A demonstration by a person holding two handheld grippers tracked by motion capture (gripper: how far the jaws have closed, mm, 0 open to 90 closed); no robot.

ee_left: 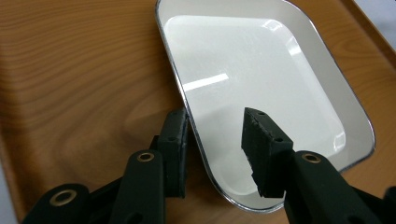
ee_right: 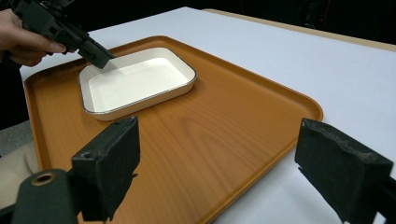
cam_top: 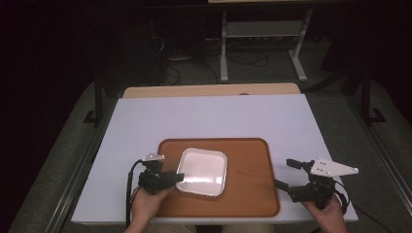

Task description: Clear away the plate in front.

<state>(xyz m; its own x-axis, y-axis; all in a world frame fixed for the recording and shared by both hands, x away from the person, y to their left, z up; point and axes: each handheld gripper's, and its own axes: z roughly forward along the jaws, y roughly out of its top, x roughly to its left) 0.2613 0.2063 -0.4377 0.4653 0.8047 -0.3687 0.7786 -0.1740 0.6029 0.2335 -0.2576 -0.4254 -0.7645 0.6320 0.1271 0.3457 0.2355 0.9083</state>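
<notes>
White dish (cam_top: pixel 202 171) on wooden tray (cam_top: pixel 252 165), left gripper (cam_top: pixel 179 177) at its rim, right gripper (cam_top: pixel 284 174) beside the tray.

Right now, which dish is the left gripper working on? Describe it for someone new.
On the white table lies a brown wooden tray. In its left half sits a shallow white rectangular dish, rounded corners, thin metallic rim, the left gripper astride its near edge.

The setting was a laboratory-style recording station, not a home or kitchen. A plain white work table (cam_top: pixel 209 116) with a wooden edge strip (cam_top: pixel 209 90) stood on grey carpeted floor (cam_top: pixel 73 145). Black metal frame posts (cam_top: pixel 98 97) flanked the table on both sides. Loose cables (cam_top: pixel 170 68) lay on the floor behind it, near the white legs of a second bench (cam_top: pixel 262 43). The surroundings were dark, with light confined to the table.
</notes>
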